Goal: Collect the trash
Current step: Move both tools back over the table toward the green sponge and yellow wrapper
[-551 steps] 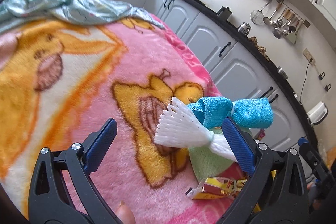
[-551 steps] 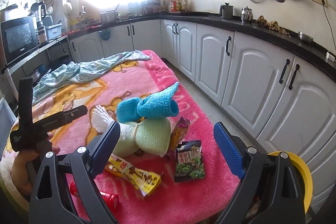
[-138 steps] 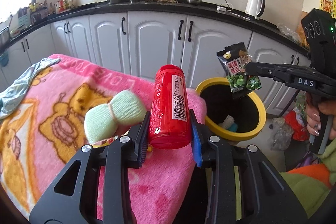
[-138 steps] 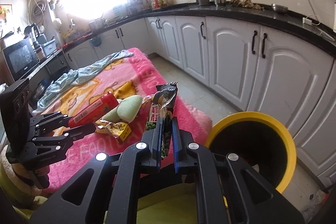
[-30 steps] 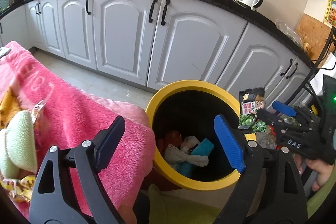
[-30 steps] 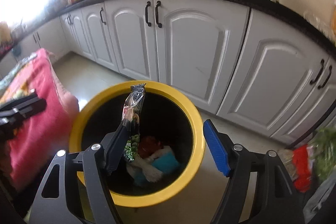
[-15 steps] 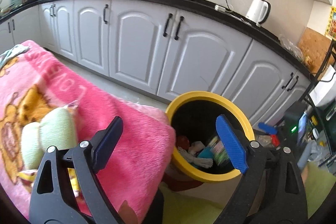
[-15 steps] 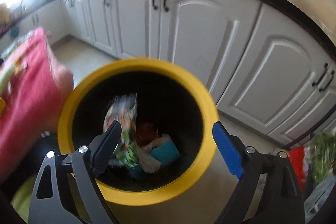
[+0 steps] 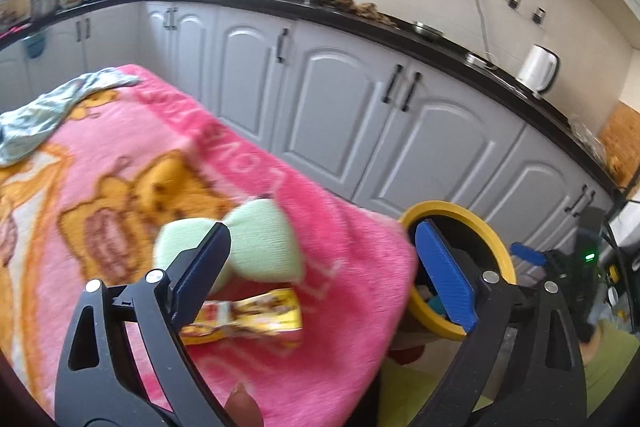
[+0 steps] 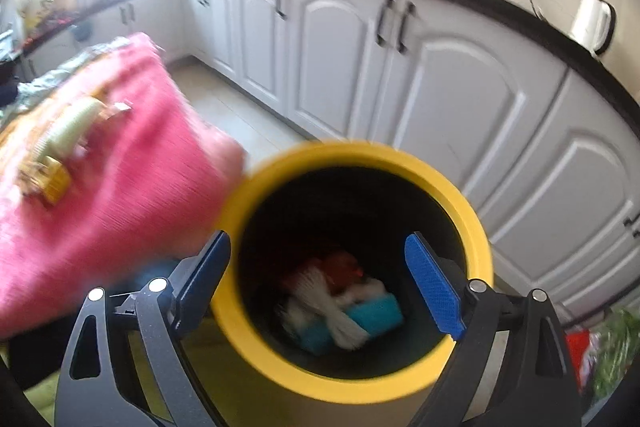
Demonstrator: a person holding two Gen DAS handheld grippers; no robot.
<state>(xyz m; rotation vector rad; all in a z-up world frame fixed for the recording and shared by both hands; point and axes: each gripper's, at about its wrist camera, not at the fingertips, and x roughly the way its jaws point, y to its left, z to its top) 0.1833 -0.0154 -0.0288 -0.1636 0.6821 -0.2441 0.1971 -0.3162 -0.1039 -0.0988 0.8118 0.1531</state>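
Observation:
My left gripper (image 9: 320, 267) is open and empty above the near right corner of the pink blanket (image 9: 120, 147). A pale green tied cloth bundle (image 9: 248, 243) and a yellow snack wrapper (image 9: 248, 315) lie on the blanket just ahead of it. The yellow-rimmed bin (image 9: 460, 215) stands right of the blanket. My right gripper (image 10: 320, 275) is open and empty over the bin (image 10: 360, 383). Inside lie a white foam net (image 10: 332, 311), a blue cloth (image 10: 376, 311) and something red (image 10: 340, 265). The green bundle (image 10: 72, 131) and the wrapper (image 10: 52, 183) show blurred at the left.
White cabinets (image 9: 360, 115) under a black counter run behind the bin. A light blue-green cloth (image 9: 48, 107) lies at the blanket's far end. A white kettle (image 9: 538, 69) stands on the counter. Bags with green and red contents (image 10: 600, 347) sit on the floor right of the bin.
My left gripper has swung left from the bin toward the blanket's corner. The snack packet dropped from my right gripper into the bin, and that gripper has shifted slightly left over it.

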